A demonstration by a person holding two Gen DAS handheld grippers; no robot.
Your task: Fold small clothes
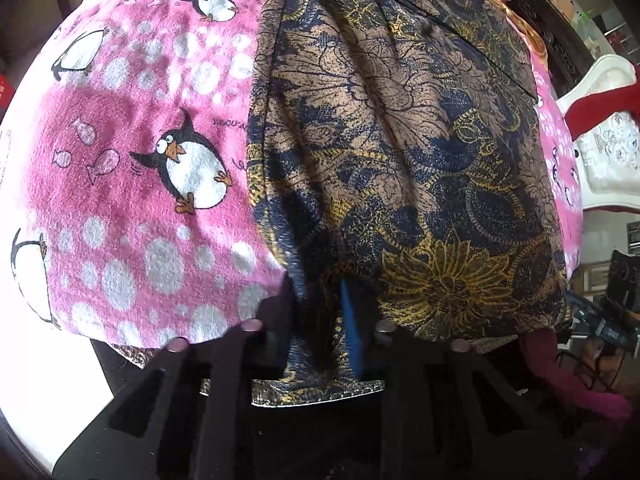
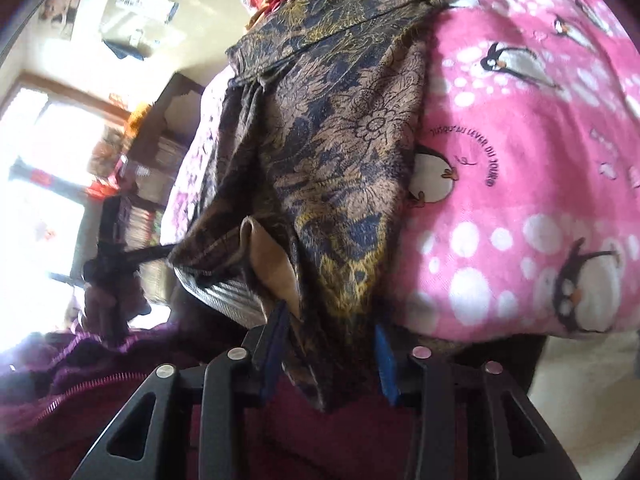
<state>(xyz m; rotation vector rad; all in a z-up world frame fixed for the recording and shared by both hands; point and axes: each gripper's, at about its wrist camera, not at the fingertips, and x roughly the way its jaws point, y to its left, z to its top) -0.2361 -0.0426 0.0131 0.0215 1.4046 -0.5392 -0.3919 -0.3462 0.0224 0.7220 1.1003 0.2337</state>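
One patterned garment [image 1: 400, 140] lies on one pink blanket [image 1: 120, 208]. Two tools [image 1: 320, 312] show. Penguins [image 1: 192, 168] number perhaps five, edges blurred.

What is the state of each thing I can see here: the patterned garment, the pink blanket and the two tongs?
Patterned garment: spread wrinkled on the blanket, near edge hanging over the side.
Penguin blanket: lying flat under the garment.
Left tongs: shut on the garment's near edge.
Right tongs: garment's hanging edge between them; whether they pinch it is unclear.
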